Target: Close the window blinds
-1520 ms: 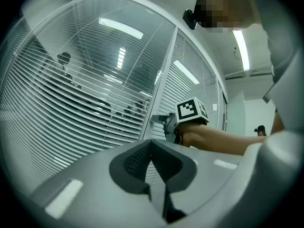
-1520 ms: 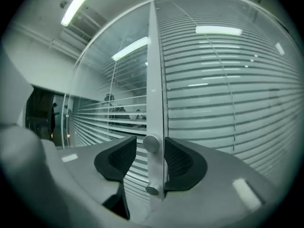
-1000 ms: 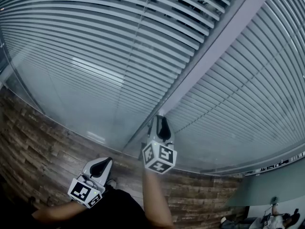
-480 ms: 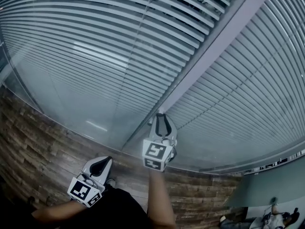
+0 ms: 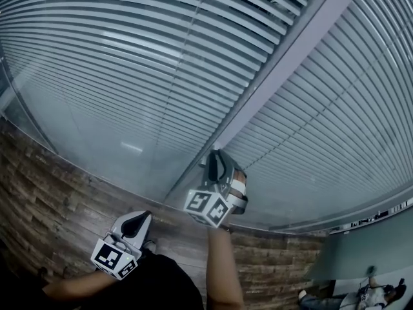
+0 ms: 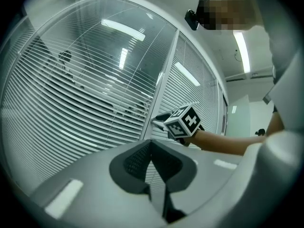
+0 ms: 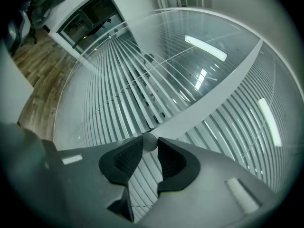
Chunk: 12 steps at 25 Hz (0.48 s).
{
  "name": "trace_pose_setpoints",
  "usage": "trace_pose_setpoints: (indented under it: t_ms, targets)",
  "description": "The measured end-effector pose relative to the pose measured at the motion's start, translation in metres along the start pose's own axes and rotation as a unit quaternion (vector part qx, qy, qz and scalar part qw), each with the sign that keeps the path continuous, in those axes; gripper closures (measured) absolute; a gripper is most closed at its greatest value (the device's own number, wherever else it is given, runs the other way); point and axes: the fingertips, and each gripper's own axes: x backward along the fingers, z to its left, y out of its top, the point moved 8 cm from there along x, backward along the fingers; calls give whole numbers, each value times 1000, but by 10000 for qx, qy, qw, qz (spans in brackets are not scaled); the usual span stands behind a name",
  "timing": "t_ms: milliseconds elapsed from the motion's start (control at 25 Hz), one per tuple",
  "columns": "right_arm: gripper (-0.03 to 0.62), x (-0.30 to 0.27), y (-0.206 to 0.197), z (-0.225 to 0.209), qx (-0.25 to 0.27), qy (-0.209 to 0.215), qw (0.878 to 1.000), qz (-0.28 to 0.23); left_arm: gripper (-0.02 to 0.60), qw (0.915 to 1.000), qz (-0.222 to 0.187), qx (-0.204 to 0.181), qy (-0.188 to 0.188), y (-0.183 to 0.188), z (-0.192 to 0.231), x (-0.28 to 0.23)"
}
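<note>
I was looking into an office: tall glass walls [image 5: 129, 128] fitted with slatted blinds [image 5: 316, 128], a long strip light [image 6: 243, 44] overhead, and wood-plank floor [image 5: 45, 202] below.

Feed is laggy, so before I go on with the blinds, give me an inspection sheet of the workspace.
Surface: wood floor.
Job's things: blinds behind glass, gaps between slats; round knob on the frame.
Clutter: nothing seen.
Grippers: right gripper tips on the knob, jaws opening; left gripper shut, empty, held low.
Cables: thin cord across the slats.
Surroundings: ceiling lights reflected in the glass.
</note>
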Motion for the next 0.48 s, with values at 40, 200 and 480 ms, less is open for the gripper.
trace_pose_setpoints:
  t_ms: [40, 200, 480]
  targets:
    - [491, 1, 0, -1, -197, 13, 9998, -45, 581, 10000, -2, -25, -12, 0, -2, 1]
    - [463, 12, -5, -11, -2763, 362, 9584, -610, 581, 10000, -6, -56, 20, 1, -6, 3]
    - [439, 11, -15, -7, -5212, 404, 8487, -799, 581, 9998, -10, 34, 212, 1, -2, 13]
